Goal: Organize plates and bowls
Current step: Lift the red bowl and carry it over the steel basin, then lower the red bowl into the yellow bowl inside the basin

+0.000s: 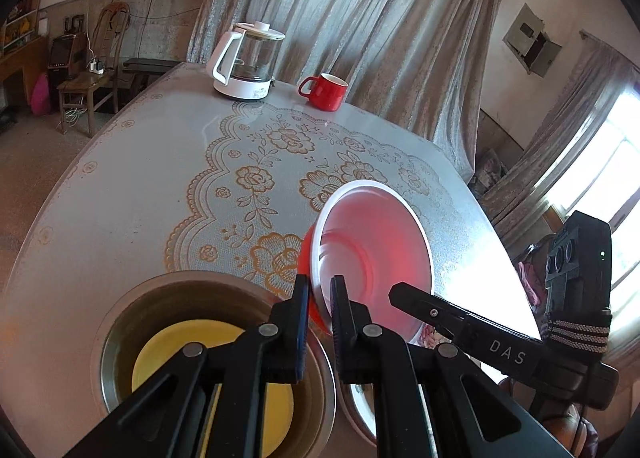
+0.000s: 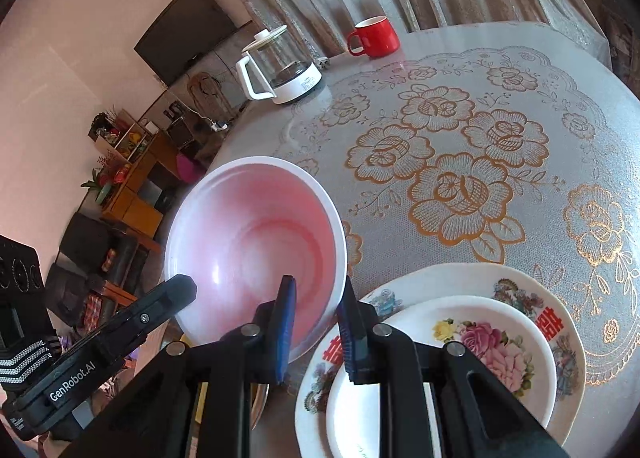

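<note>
Pinching that bowl [image 1: 376, 254] by its rim from two sides is where you could lose it. Your left gripper [image 1: 320, 298] is clamped tight on the near edge, and the right gripper [image 2: 316, 298] bites the rim on the opposite side, jaws nearly together with the thin wall between them. So the bowl hangs tilted in the air above the table [image 1: 120, 186], between the steel bowl [image 1: 120, 322] on one side and the stacked plates [image 2: 460, 334] on the other.

The wall looks like thin glossy plastic, white inside with a red outside glowing through, so it's probably slick and flexy. If your hands drift apart or twist differently, I'd guess the rim pops out of one clamp and the bowl swings down onto the flowered plates, which look like glazed ceramic and could chip. The steel bowl is brushed metal with a yellow dish [image 1: 168, 354] sitting inside. The tablecloth looks smooth and shiny, so anything dropped may slide.
</note>
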